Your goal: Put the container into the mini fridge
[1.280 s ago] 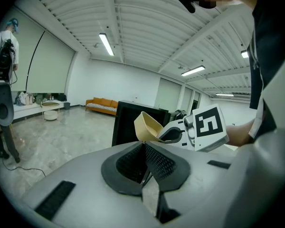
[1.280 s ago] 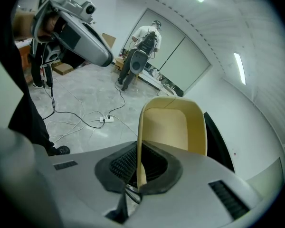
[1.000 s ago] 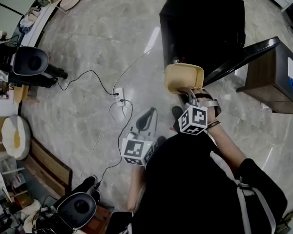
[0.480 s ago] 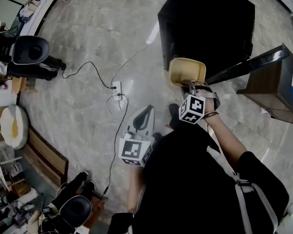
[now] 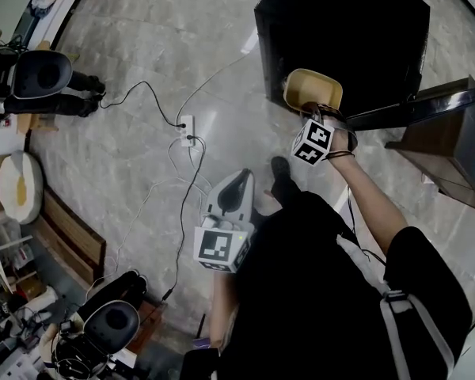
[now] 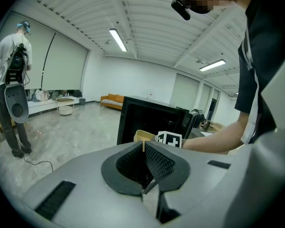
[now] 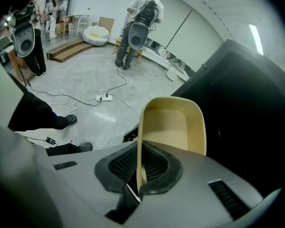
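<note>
My right gripper [image 5: 317, 115] is shut on the rim of a cream plastic container [image 5: 313, 92], holding it at the open front of the black mini fridge [image 5: 340, 30]. The fridge door [image 5: 427, 105] stands swung open to the right. In the right gripper view the container [image 7: 173, 125] stands up from between the pads [image 7: 147, 163], with the dark fridge [image 7: 247, 94] right behind it. My left gripper [image 5: 236, 190] hangs lower over the floor, shut with nothing in it [image 6: 144, 146]. Its view shows the fridge [image 6: 147, 118] and the container [image 6: 143, 136] ahead.
A power strip [image 5: 187, 130] with trailing cables lies on the marble floor left of the fridge. A wooden cabinet [image 5: 451, 145] stands to the fridge's right. A person with a backpack rig [image 6: 14, 94] stands across the room. My shoe [image 5: 283, 176] is just below the container.
My right gripper has carried the container forward and down, up to the fridge's open front. My left gripper has drifted a little.
</note>
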### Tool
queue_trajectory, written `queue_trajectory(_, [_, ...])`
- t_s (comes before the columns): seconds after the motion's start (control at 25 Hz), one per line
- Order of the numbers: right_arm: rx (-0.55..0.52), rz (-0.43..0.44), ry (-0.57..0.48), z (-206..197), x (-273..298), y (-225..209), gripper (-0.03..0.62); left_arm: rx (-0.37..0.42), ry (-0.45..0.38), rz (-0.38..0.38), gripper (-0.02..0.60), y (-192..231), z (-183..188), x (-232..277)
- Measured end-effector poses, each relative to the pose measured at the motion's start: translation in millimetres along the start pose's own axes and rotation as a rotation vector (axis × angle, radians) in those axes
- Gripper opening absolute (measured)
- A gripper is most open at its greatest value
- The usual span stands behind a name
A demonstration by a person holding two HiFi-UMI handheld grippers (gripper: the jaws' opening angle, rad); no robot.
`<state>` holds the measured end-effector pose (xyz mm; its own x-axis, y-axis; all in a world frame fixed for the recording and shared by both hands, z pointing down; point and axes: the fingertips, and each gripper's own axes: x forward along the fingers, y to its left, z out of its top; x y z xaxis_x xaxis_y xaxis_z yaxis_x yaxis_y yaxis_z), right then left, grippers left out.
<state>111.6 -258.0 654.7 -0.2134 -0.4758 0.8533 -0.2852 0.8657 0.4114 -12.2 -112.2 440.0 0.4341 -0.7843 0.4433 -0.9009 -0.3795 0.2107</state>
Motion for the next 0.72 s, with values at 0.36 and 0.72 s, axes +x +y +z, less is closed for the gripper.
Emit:
queue_trajectory(0.36, [-0.023,-0.121,0.108,-26.0,72.3,-42.2,0.025,0.02,0.035,-0.043,0.041,-6.3,-5.8,5.7])
queue_trajectory(0.72, [0.025,-0.18,0.199,-54.5,113.0,-79.2,0.028,0.008,0.06,-0.051,0.041,0.6,-12.9,18.7])
